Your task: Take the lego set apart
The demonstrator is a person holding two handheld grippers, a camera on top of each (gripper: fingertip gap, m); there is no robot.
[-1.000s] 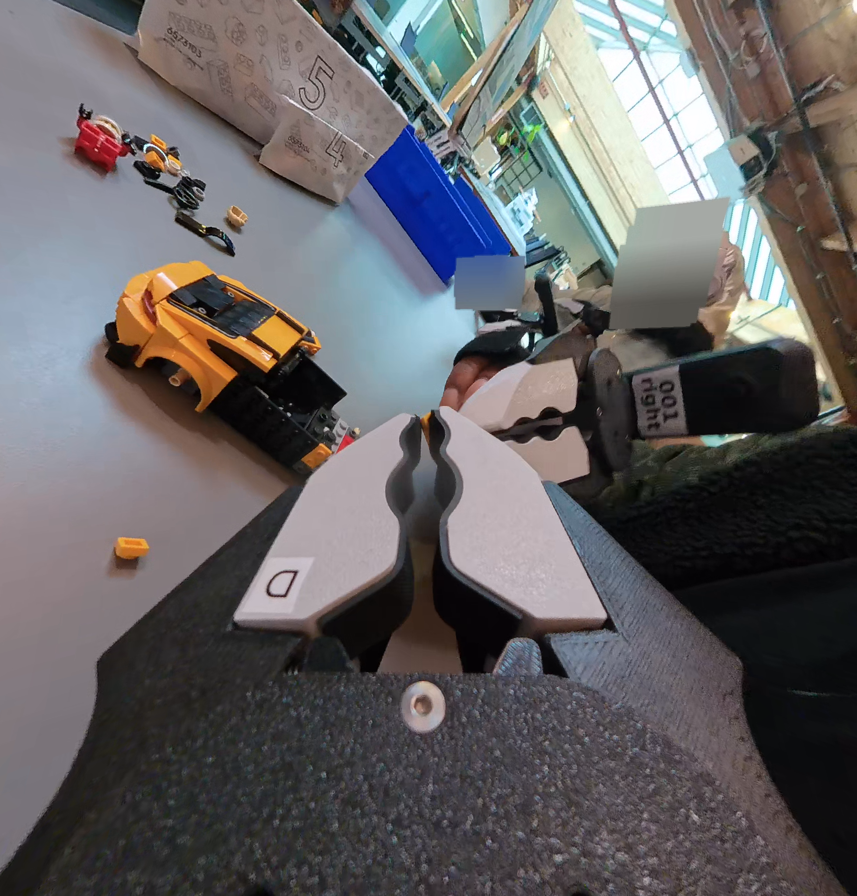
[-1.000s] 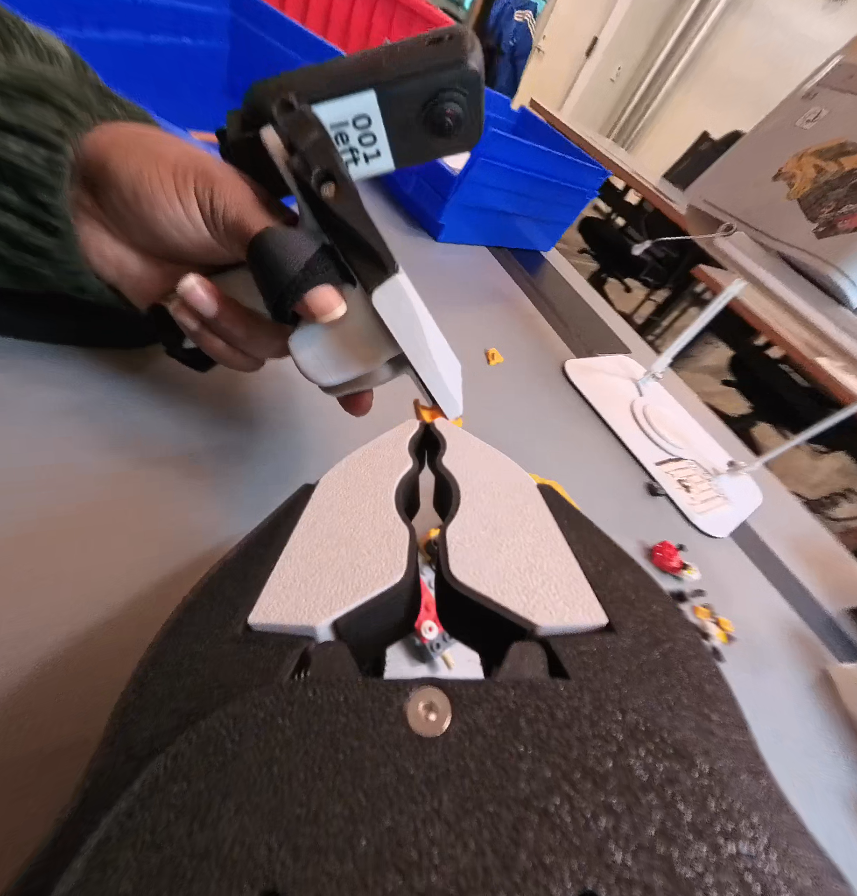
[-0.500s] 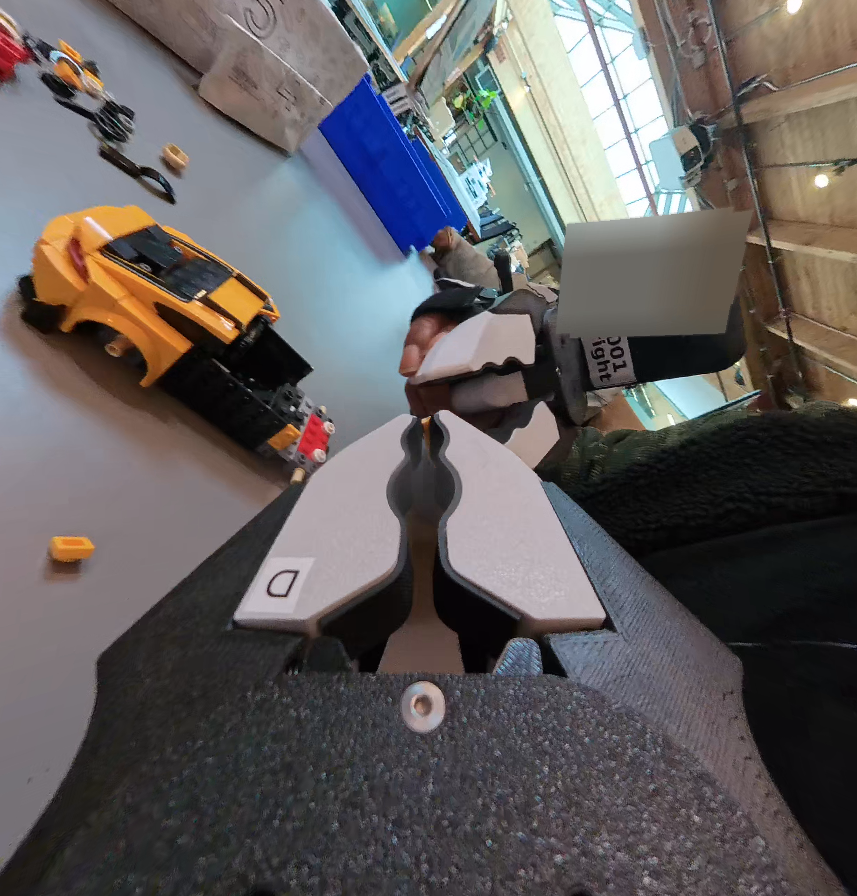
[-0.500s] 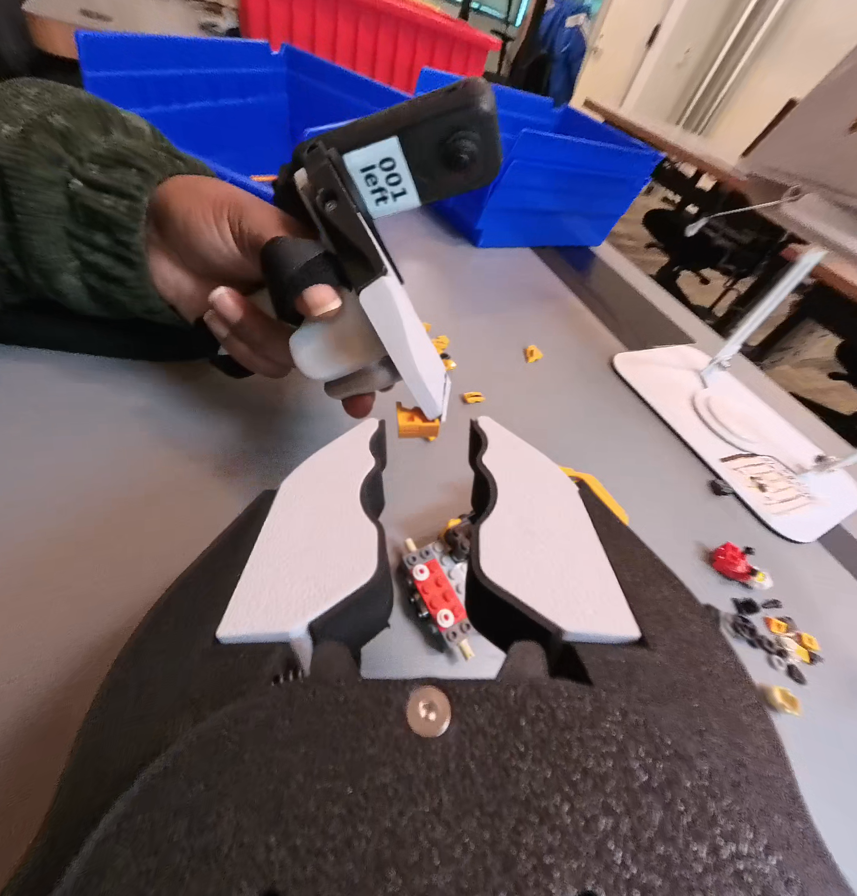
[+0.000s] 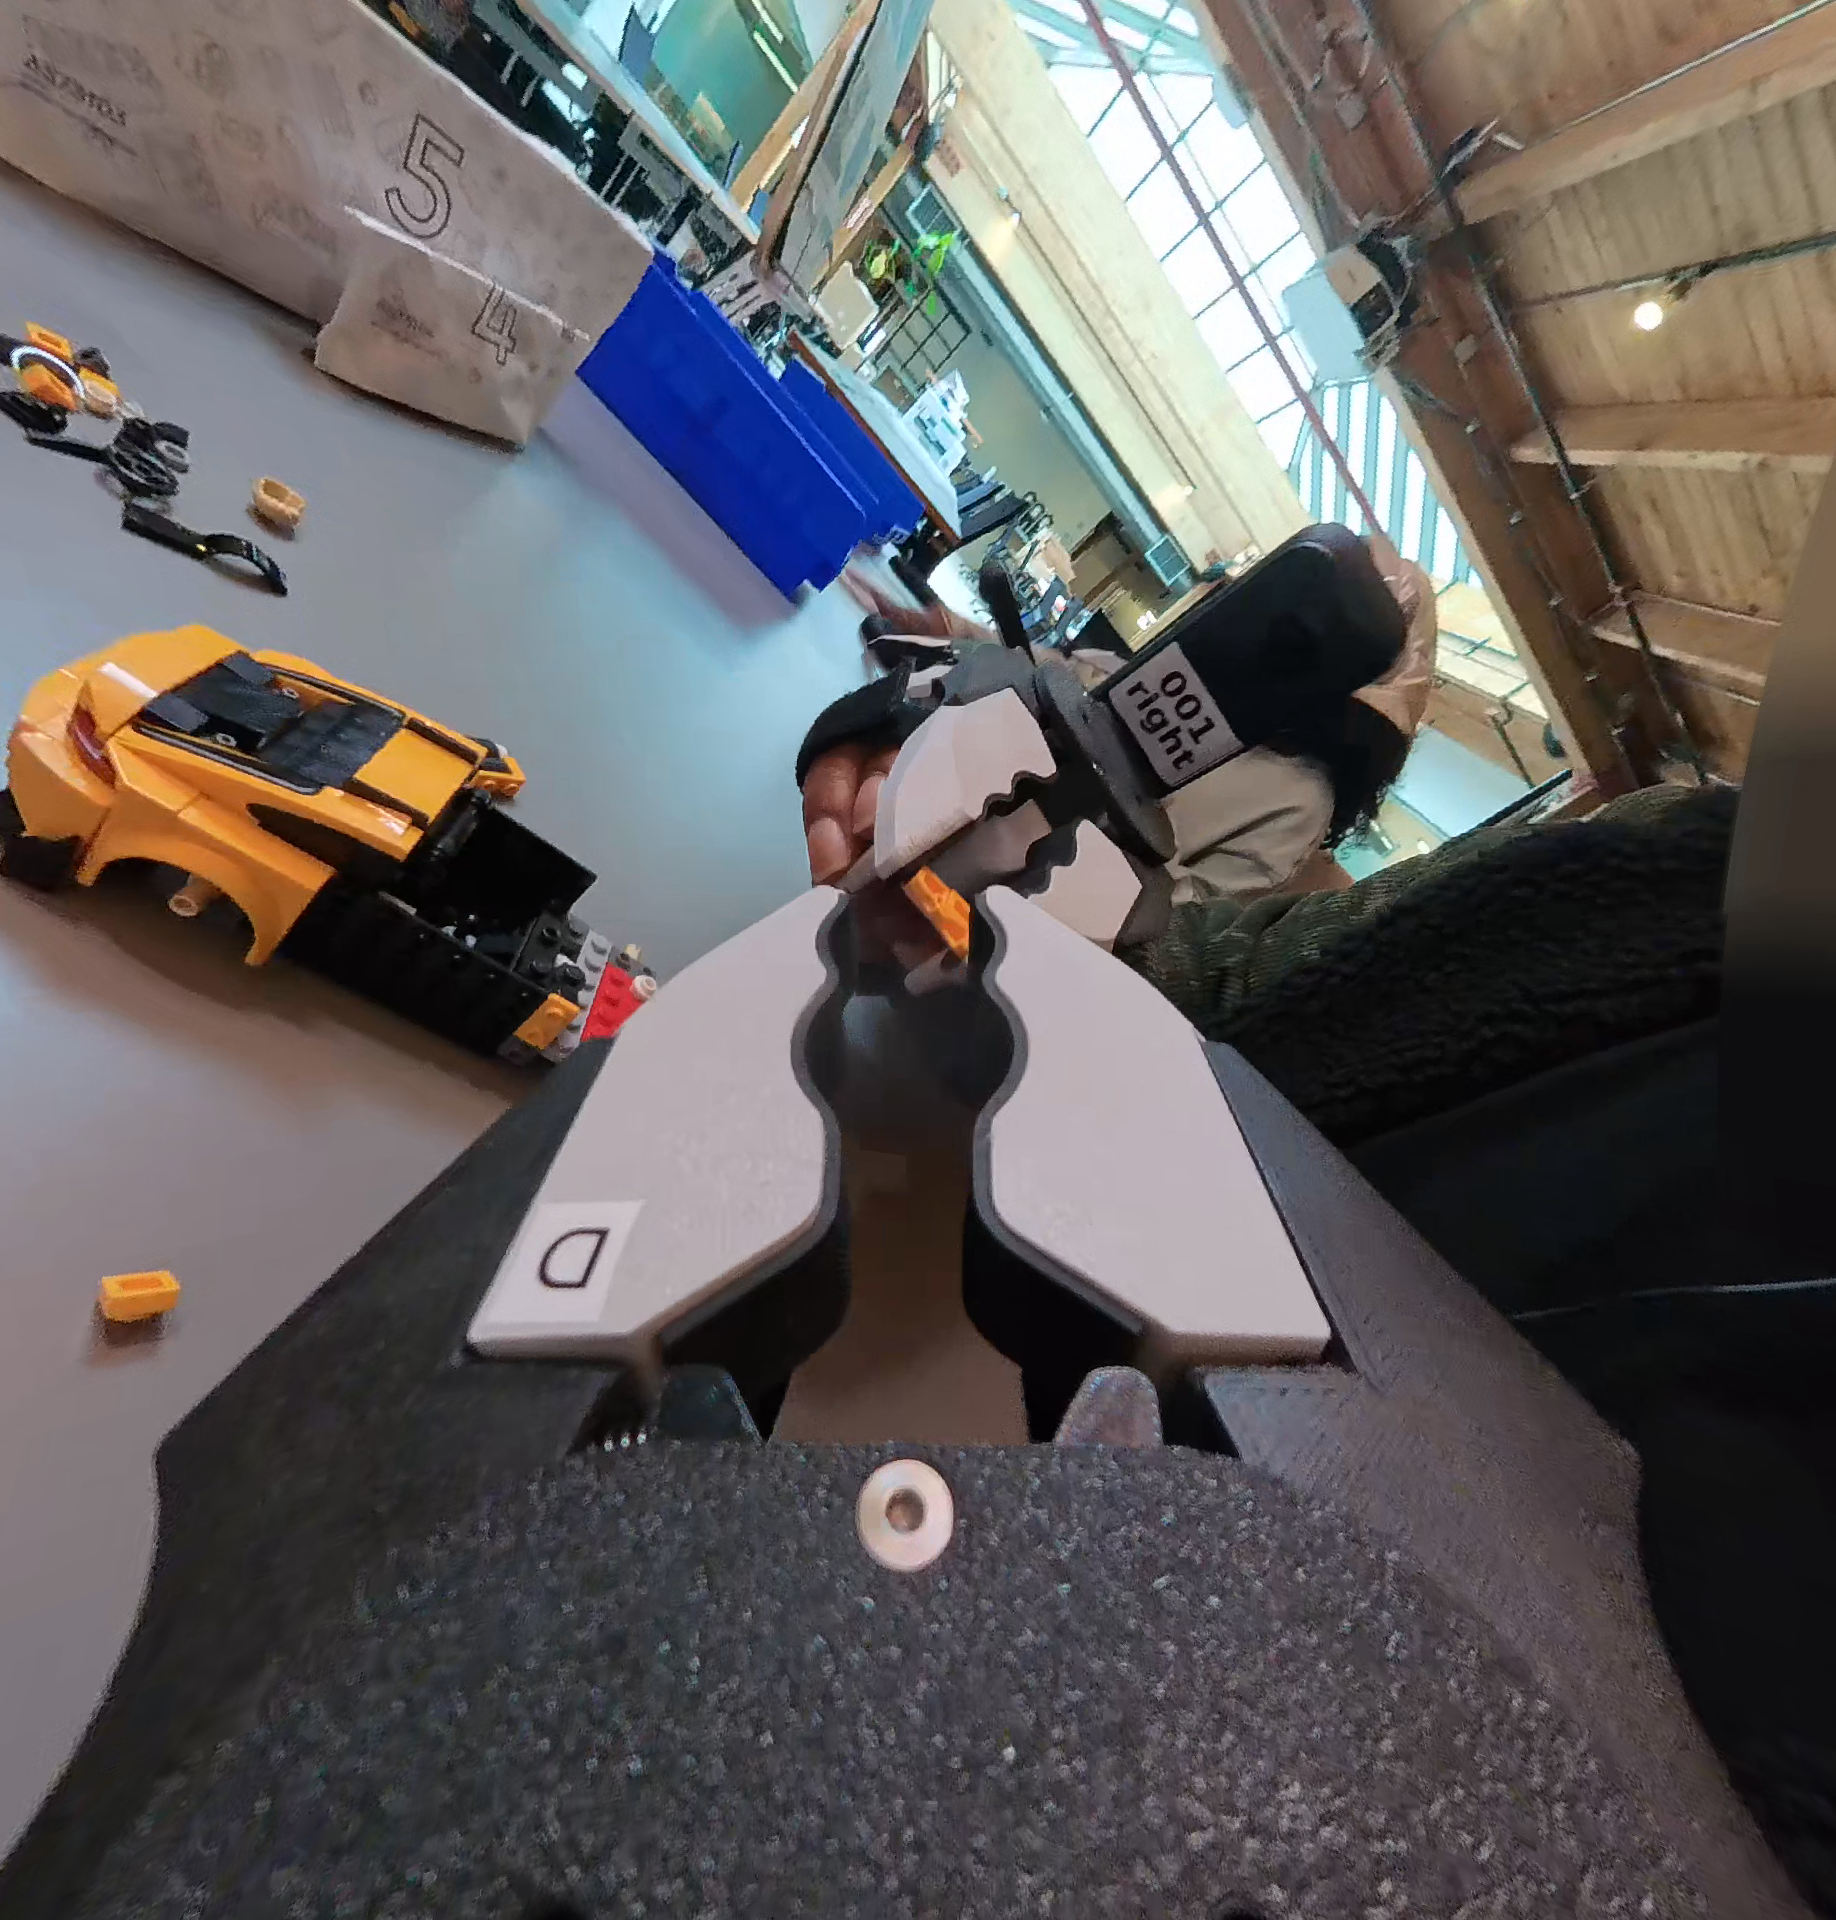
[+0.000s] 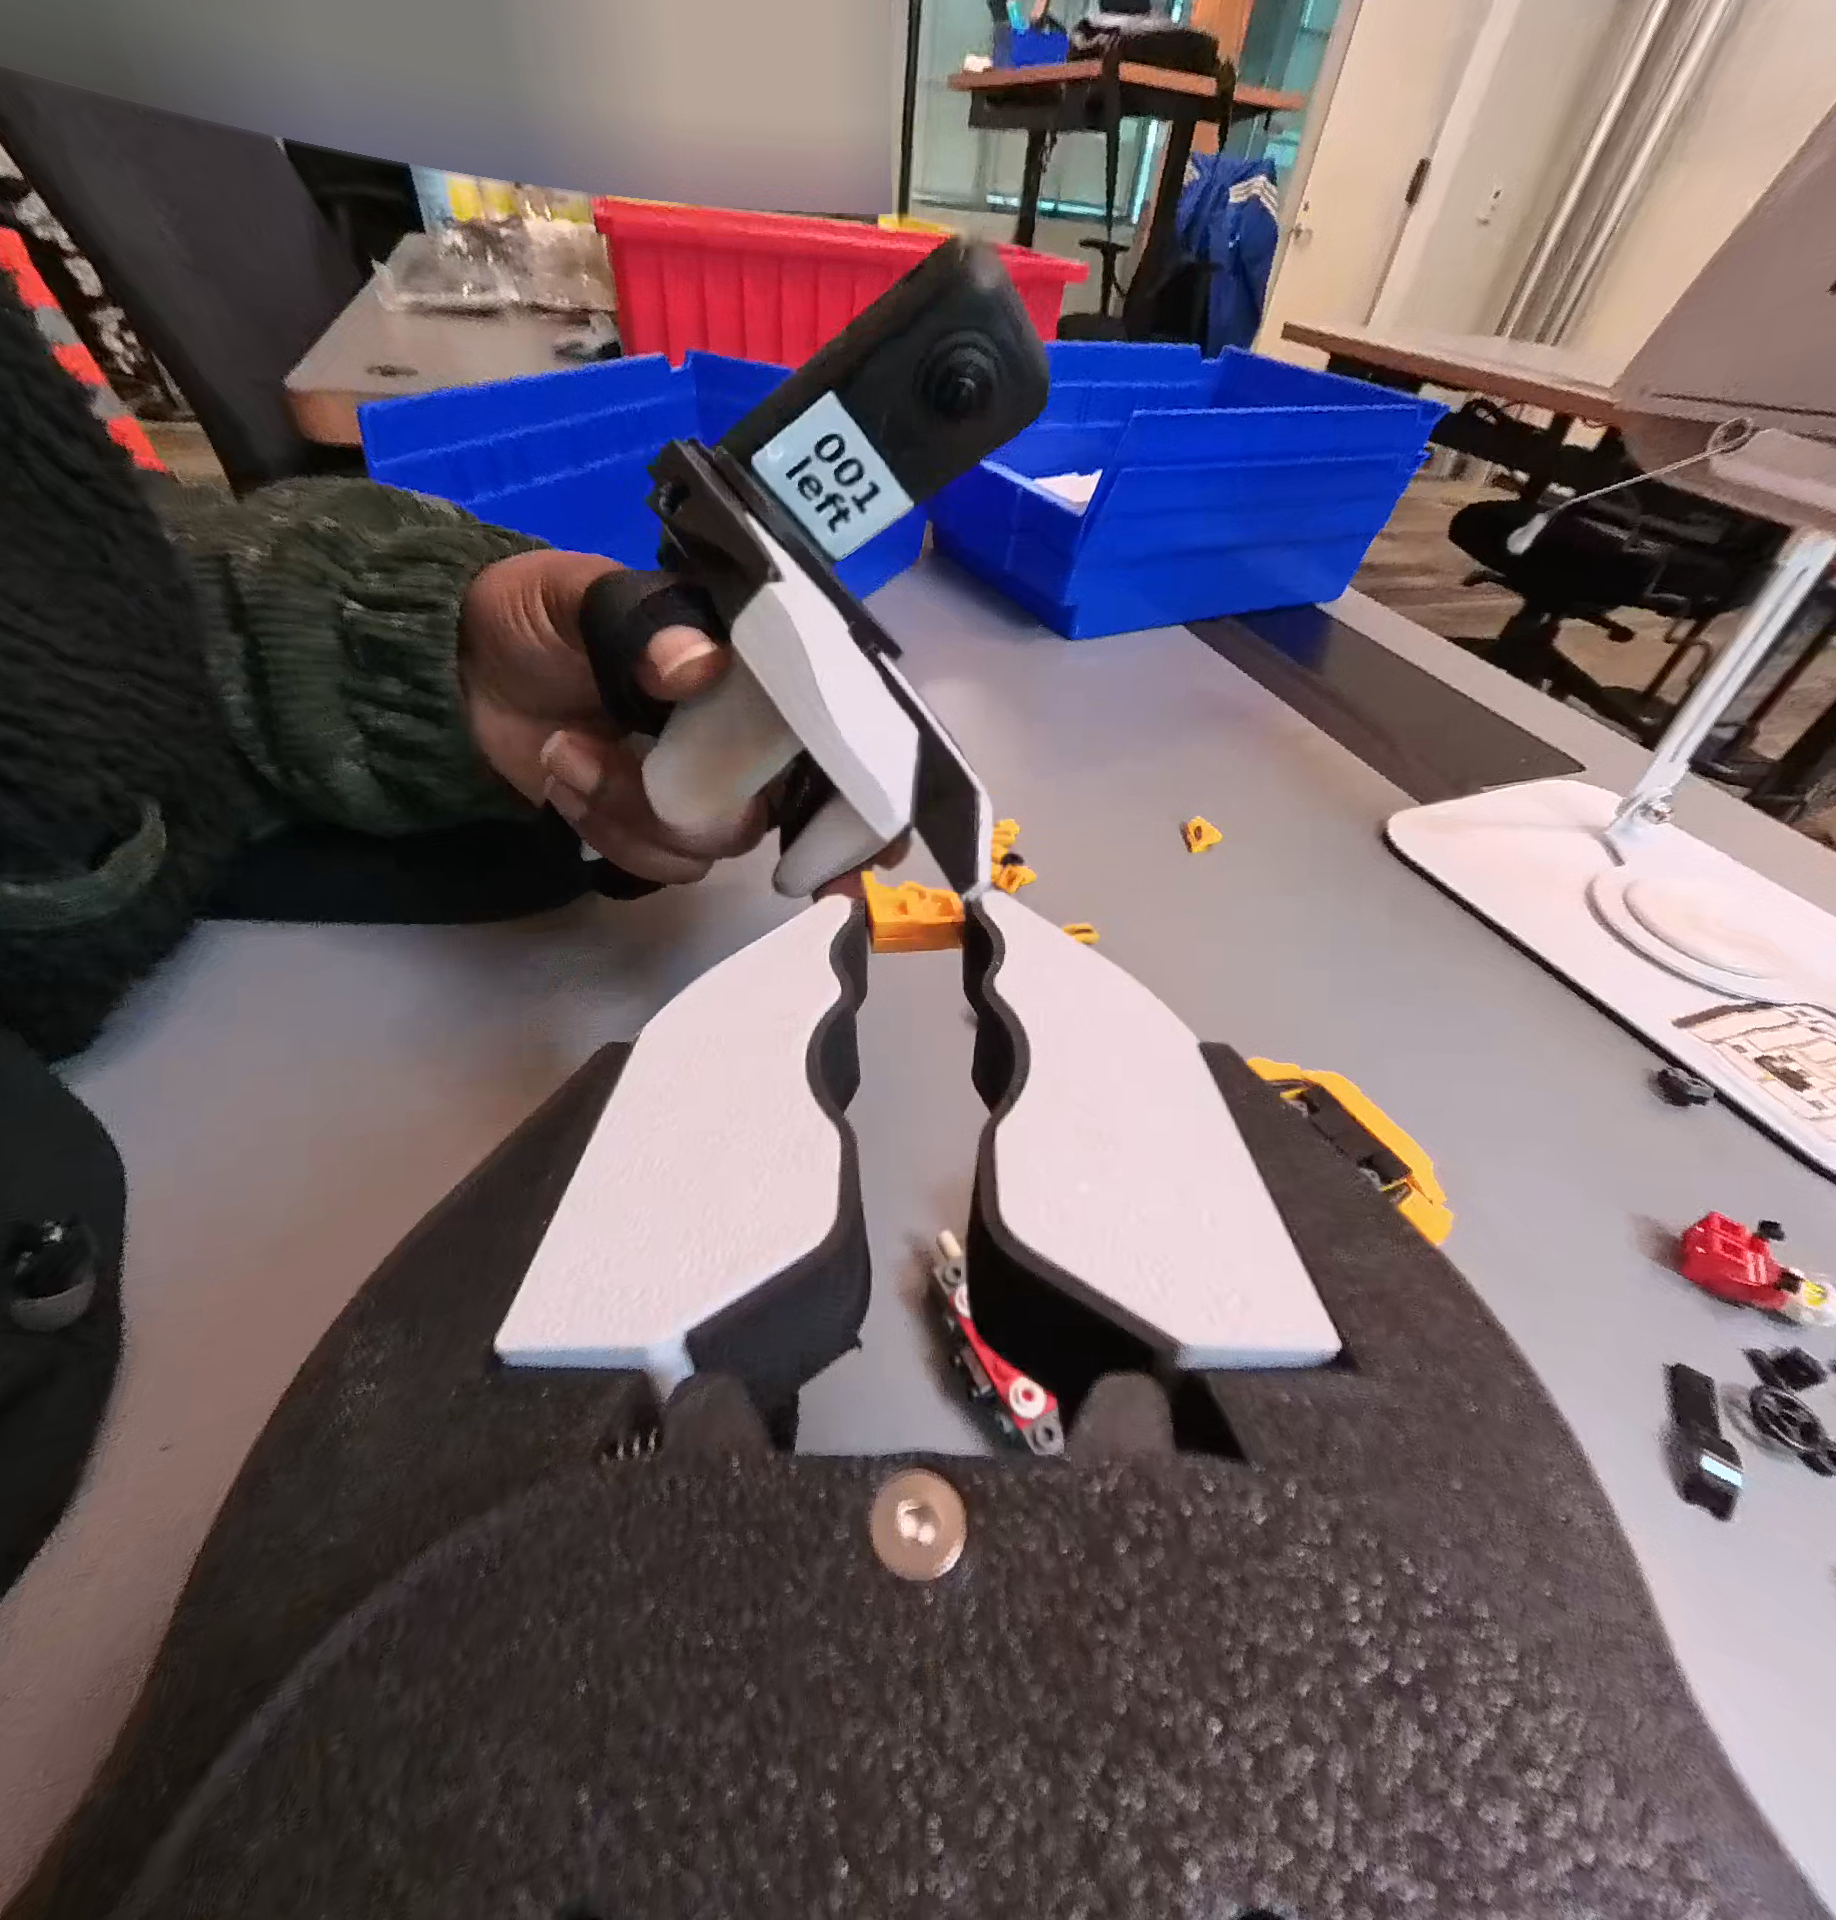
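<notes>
Now my right tongs (image 6: 912,920) pinch the small orange piece (image 6: 909,916) at mid-frame while my left tongs (image 5: 903,914), slightly spread, meet it; next, I'd pull it apart. Car (image 5: 270,800) waits left.

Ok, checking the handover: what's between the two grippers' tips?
An orange piece, clamped in the right gripper, with the left gripper beside it; the right wrist view shows it.

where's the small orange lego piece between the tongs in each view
Left wrist view: the orange piece sits just above centre, at the tips of the left tongs.
Right wrist view: it lies just above centre, at the right tongs' tips.
Shared landmark: the yellow lego car.
</notes>
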